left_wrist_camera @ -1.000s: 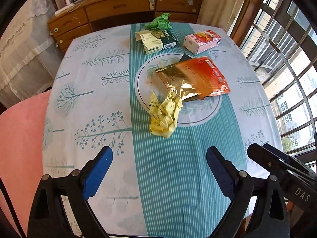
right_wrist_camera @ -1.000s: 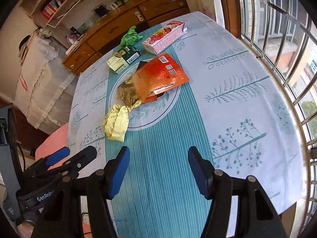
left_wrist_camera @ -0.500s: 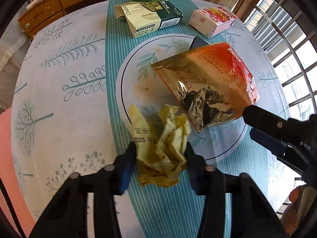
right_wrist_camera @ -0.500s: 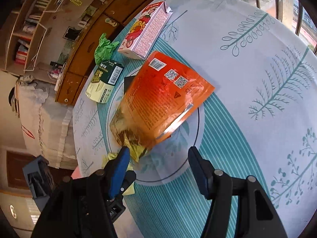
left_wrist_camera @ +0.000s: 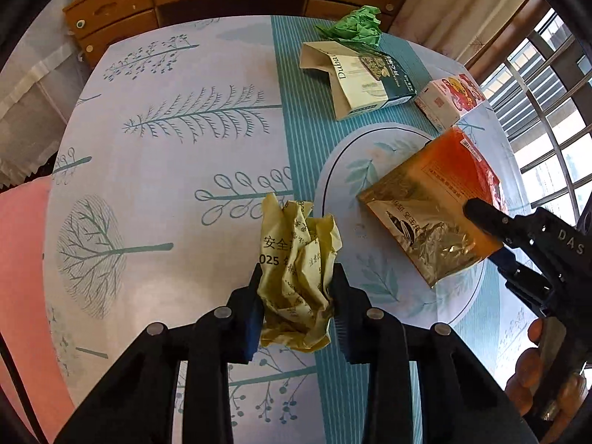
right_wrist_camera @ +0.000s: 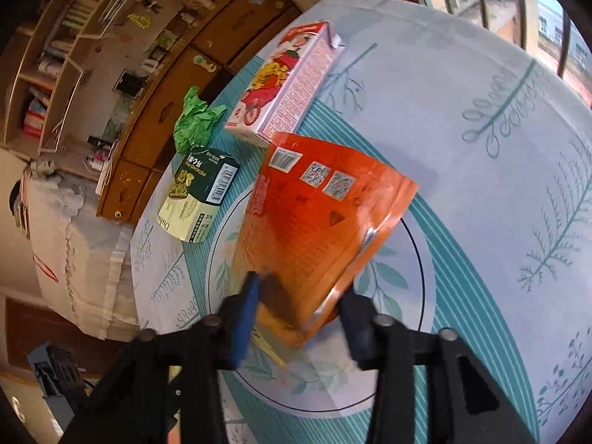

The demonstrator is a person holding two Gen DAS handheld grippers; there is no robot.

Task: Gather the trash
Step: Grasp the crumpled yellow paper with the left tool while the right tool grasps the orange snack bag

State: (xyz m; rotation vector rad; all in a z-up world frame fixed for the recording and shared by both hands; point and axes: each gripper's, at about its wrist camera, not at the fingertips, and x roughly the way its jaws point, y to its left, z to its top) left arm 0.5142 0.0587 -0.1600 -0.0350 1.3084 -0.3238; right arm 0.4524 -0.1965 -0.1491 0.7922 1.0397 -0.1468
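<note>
The left gripper [left_wrist_camera: 296,288] is clamping the crumpled yellow wrapper [left_wrist_camera: 298,262]; at its three o'clock, the right gripper [right_wrist_camera: 299,296] is closing, seemingly gripping, the orange snack pouch [right_wrist_camera: 318,222].

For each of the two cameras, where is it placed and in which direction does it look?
Left wrist: on the left gripper, looking steeply down at its crumpled yellow paper wrapper; the right gripper and fingers show.
Right wrist: on the closing right gripper, looking down at the orange foil snack bag between its jaws.
Shared: bag, crumpled green paper.
</note>
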